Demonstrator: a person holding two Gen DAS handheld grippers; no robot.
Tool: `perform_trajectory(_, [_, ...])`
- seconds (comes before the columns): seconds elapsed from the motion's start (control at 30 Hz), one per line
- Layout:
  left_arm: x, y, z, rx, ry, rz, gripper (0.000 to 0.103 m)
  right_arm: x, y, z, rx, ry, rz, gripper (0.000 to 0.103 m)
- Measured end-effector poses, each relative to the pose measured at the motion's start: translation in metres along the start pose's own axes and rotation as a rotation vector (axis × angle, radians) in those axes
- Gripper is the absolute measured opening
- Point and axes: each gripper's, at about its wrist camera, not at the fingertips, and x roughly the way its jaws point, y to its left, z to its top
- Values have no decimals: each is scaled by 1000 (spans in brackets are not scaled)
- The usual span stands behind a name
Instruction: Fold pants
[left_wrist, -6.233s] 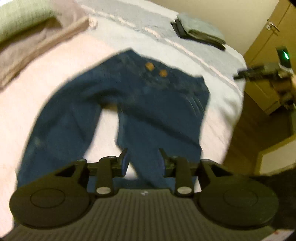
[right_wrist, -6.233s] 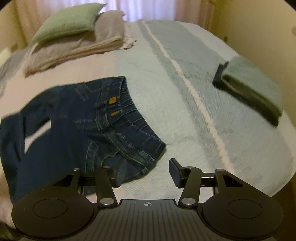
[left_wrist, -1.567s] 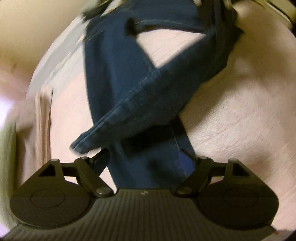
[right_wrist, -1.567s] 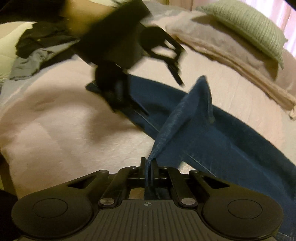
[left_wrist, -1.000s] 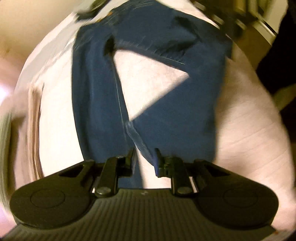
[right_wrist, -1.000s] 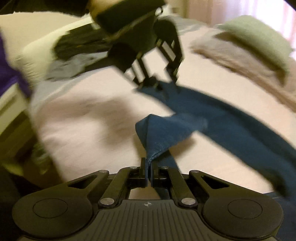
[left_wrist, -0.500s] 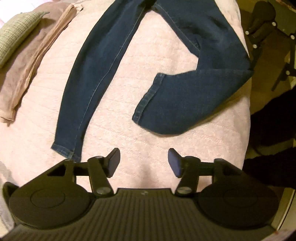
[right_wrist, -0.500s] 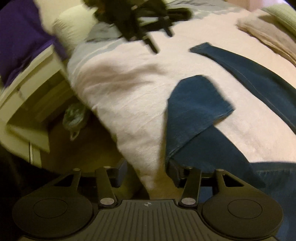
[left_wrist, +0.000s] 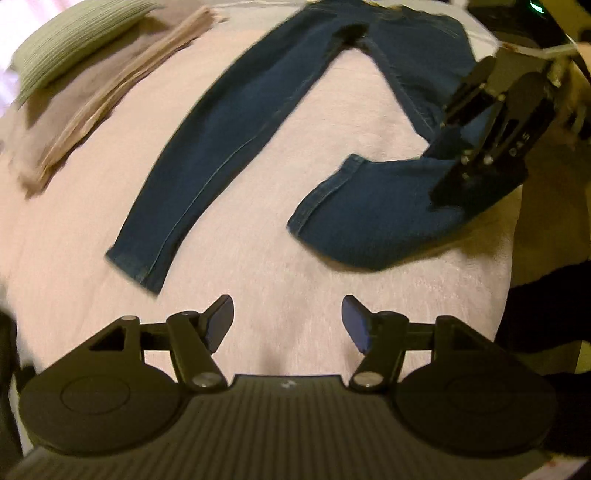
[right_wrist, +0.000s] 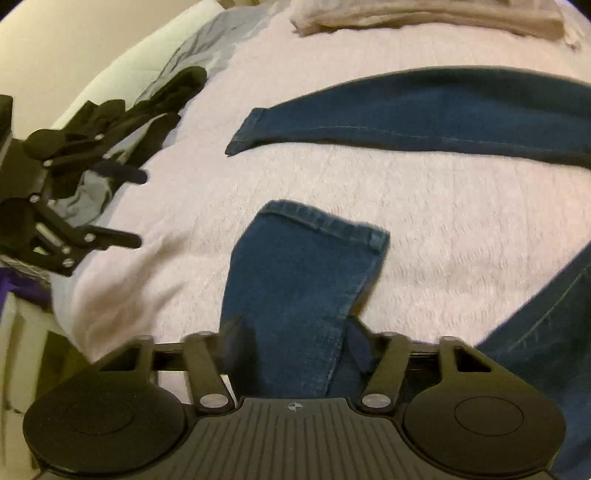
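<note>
Pink quilted bedspread (left_wrist: 258, 229) carries everything we record here. On it the dark blue pants (left_wrist: 236, 133) lie spread, waist toward the far end in the left wrist view. One leg runs out straight and flat, its hem (right_wrist: 245, 129) resting on the pink cover. The other leg (right_wrist: 295, 295) is doubled back on itself near the bed's edge, its cuff lying flat on the cover and pointing toward the middle of the bed.

Against the frames half a second ago, we find the doubled leg in much the same lie, and the straight leg unmoved. A second ago that cuff was pinched upright in the right tool; it now lies loose.

A stack of beige and brown folded blankets (left_wrist: 96, 92) with a green pillow (left_wrist: 74, 37) on top sits beyond the straight leg. Dark and grey garments (right_wrist: 147, 110) lie heaped at the far corner in the right wrist view.

The right gripper (right_wrist: 295, 343) has come down over the fold, fingers spread wide with the denim between them, not clamped. The left gripper (left_wrist: 288, 321) hangs above bare cover, fingers wide apart, holding nothing, as half a second ago.
</note>
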Motion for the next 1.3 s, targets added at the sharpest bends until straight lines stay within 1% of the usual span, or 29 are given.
perform_trajectory(0.03, [-6, 3, -7, -29, -1, 8, 61, -5, 10, 2, -41, -17, 5, 11])
perform_trajectory(0.07, [-14, 8, -15, -67, -1, 23, 61, -10, 23, 3, -84, -18, 17, 10])
perform_trajectory(0.13, [-28, 19, -31, -131, 4, 60, 61, -18, 55, 2, -172, -12, 89, 10])
perform_trajectory(0.17, [-35, 23, -37, -157, 5, 75, 61, -19, 73, -1, -217, 12, 139, 10])
perform_trajectory(0.2, [-42, 28, -45, -189, 7, 88, 61, -18, 95, -7, -283, 58, 204, 10])
perform_trajectory(0.27, [-55, 36, -58, -252, 13, 111, 61, -12, 122, -24, -387, 130, 293, 11])
perform_trajectory(0.3, [-59, 38, -62, -280, 15, 113, 61, -7, 132, -32, -426, 161, 315, 15])
perform_trajectory(0.33, [-61, 39, -67, -309, 18, 110, 61, -2, 139, -39, -455, 179, 309, 25])
perform_trajectory(0.37, [-61, 38, -69, -332, 19, 105, 61, 1, 140, -43, -461, 184, 297, 30])
perform_trajectory(0.4, [-59, 35, -71, -349, 18, 92, 61, 3, 140, -46, -451, 184, 290, 38])
perform_trajectory(0.5, [-41, 22, -70, -400, 13, 8, 61, -6, 125, -45, -407, 154, 286, 42])
perform_trajectory(0.57, [-18, 14, -66, -423, 23, -74, 61, -17, 113, -45, -426, 126, 230, 44])
perform_trajectory(0.6, [-7, 10, -64, -422, 27, -105, 61, -23, 103, -44, -442, 115, 183, 45])
perform_trajectory(0.67, [15, 2, -57, -420, 37, -173, 60, -32, 80, -40, -456, 108, 96, 46])
perform_trajectory(0.73, [35, -5, -52, -426, 47, -223, 57, -39, 45, -34, -464, 108, -5, 46])
perform_trajectory(0.77, [47, -8, -49, -442, 63, -257, 50, -41, 25, -30, -469, 115, -63, 46])
perform_trajectory(0.8, [56, -9, -48, -459, 80, -284, 40, -44, 10, -27, -467, 118, -105, 46])
perform_trajectory(0.83, [66, -11, -46, -471, 96, -303, 34, -46, -9, -23, -457, 122, -151, 47])
perform_trajectory(0.87, [70, -14, -46, -471, 108, -302, 26, -47, -24, -21, -444, 128, -190, 47])
perform_trajectory(0.9, [70, -16, -45, -468, 117, -297, 4, -47, -42, -18, -426, 136, -234, 47])
perform_trajectory(0.93, [66, -16, -45, -480, 113, -309, 3, -46, -58, -18, -410, 136, -277, 47])
perform_trajectory(0.97, [57, -15, -46, -505, 100, -302, 3, -47, -71, -15, -391, 136, -319, 47])
perform_trajectory(1.03, [25, -9, -49, -530, 45, -273, 4, -49, -87, -9, -370, 132, -367, 47])
perform_trajectory(1.07, [5, -2, -53, -571, 16, -239, 4, -53, -94, -6, -362, 116, -383, 47])
perform_trajectory(1.1, [-8, 3, -57, -602, 6, -201, 4, -57, -101, -2, -344, 98, -391, 47])
perform_trajectory(1.13, [-19, 8, -62, -626, -1, -179, 4, -63, -107, -2, -326, 88, -390, 47])
perform_trajectory(1.17, [-24, 12, -69, -669, 7, -172, 4, -64, -112, 1, -311, 82, -390, 47])
perform_trajectory(1.23, [-16, 14, -80, -735, 34, -180, 4, -62, -120, 4, -294, 76, -395, 47])
perform_trajectory(1.3, [-2, 13, -82, -745, 70, -142, 5, -62, -126, 7, -270, 79, -384, 47])
